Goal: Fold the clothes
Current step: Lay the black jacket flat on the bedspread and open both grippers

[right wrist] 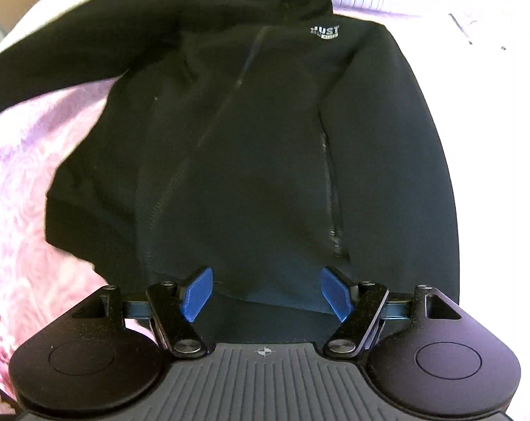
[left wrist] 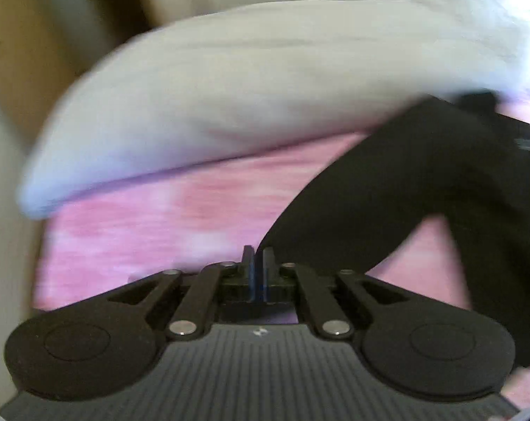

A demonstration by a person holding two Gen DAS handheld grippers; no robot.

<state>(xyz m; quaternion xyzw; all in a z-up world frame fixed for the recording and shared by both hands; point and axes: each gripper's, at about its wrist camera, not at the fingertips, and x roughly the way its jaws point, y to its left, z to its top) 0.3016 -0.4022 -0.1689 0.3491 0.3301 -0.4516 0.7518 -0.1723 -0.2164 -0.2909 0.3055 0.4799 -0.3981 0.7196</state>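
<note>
Right tongs (right wrist: 265, 293) gape wide over the black zip jacket's (right wrist: 251, 133) hem; left tongs (left wrist: 257, 266) shut, seemingly pinching its sleeve (left wrist: 387, 189). Folding barely begun.

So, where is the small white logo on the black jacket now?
In the right wrist view, the small white logo sits on the black zip-up jacket, upper right of its chest, just below the collar and right of the zipper.

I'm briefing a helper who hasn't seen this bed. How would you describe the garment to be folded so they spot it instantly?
On the pink floral bedspread, below the pale pillow, lies a black zip-up jacket, spread front-up with its collar toward the headboard end. It is the only dark item there, with a small white logo on the chest.
</note>
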